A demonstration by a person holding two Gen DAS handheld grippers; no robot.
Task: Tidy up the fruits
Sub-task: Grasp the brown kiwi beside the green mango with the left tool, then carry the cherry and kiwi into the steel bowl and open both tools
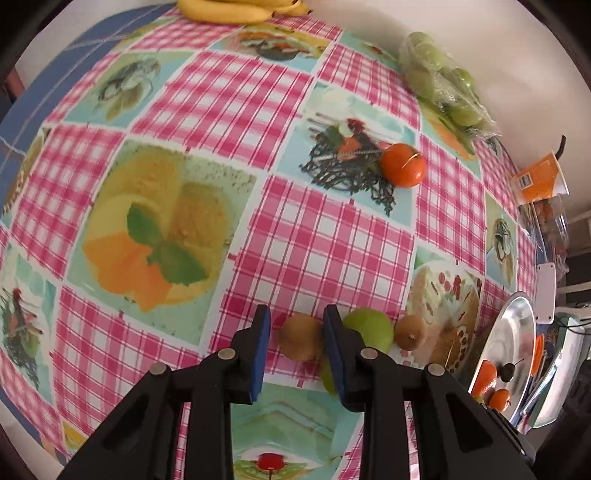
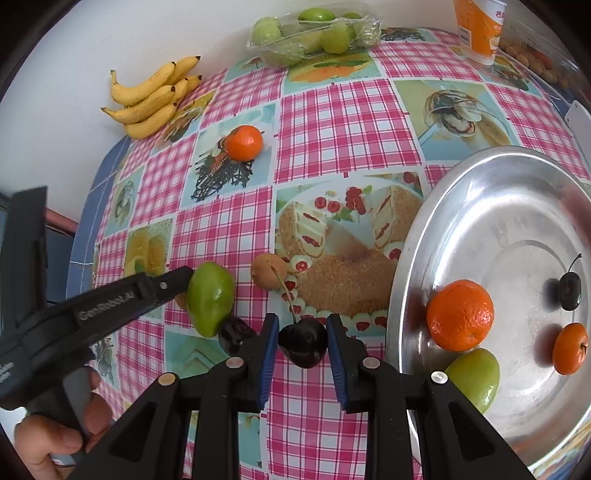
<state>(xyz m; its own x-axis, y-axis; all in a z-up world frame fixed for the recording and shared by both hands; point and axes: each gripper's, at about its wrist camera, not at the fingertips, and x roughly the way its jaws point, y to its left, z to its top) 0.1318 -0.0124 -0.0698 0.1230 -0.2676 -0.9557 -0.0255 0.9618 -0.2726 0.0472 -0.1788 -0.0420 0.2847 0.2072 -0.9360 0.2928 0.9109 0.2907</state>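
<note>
- I am counting one bunch of bananas in the upper left of the right wrist view; about five fingers are showing.
- I am seeing three orange citrus fruits: one on the cloth and two in the metal tray, a large one and a small one.
- I am counting three dark cherries.
- I am seeing two small brown fruits.
- I am counting two loose green fruits, plus one wrapped pack of green fruit.
- I am seeing one orange cup.
</note>
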